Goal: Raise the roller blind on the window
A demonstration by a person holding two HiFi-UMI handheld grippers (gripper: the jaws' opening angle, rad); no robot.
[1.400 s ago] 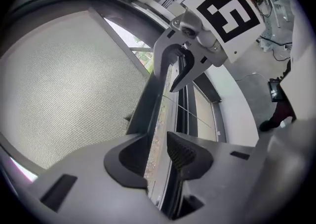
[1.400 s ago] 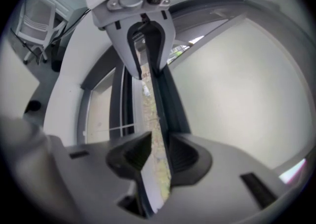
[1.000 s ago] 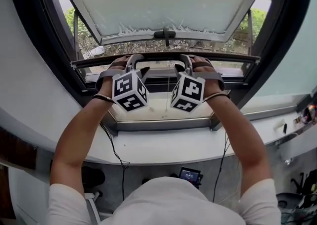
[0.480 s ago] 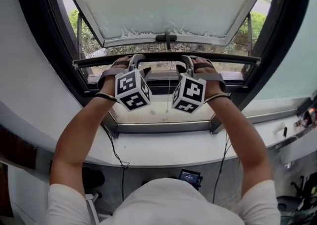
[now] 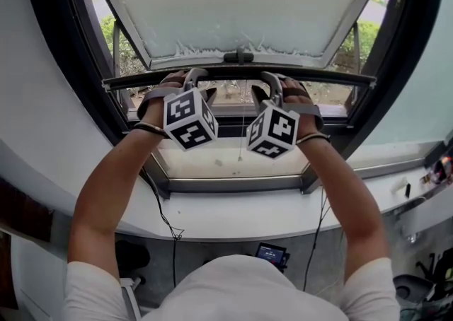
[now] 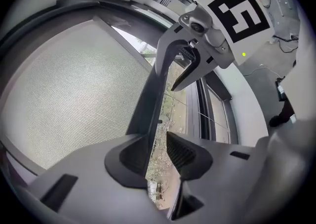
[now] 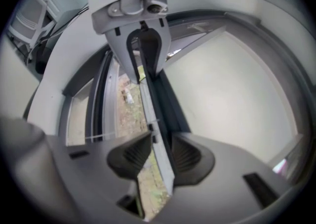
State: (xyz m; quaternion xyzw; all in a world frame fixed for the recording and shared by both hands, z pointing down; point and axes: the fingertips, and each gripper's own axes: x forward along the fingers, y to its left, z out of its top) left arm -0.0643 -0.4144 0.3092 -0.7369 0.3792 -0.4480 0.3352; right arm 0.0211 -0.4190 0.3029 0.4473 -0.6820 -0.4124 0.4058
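The pale roller blind covers the upper window and ends in a dark bottom bar that runs level across the frame. My left gripper grips the bar left of centre and my right gripper grips it right of centre. In the left gripper view the bar passes between the pads of the left gripper, whose jaws have just been closing on it; a thin slit of daylight shows beside one pad. In the right gripper view the bar sits tight between the pads of the right gripper.
A thin pull cord hangs from the bar's middle. Below lie the dark window frame and the white sill. Cables drop from the sill towards a small screen on the floor. Shrubs and ground show outside.
Both grippers have risen together with the bottom bar. It stands higher against the window now, and a wider strip of open window shows beneath it.
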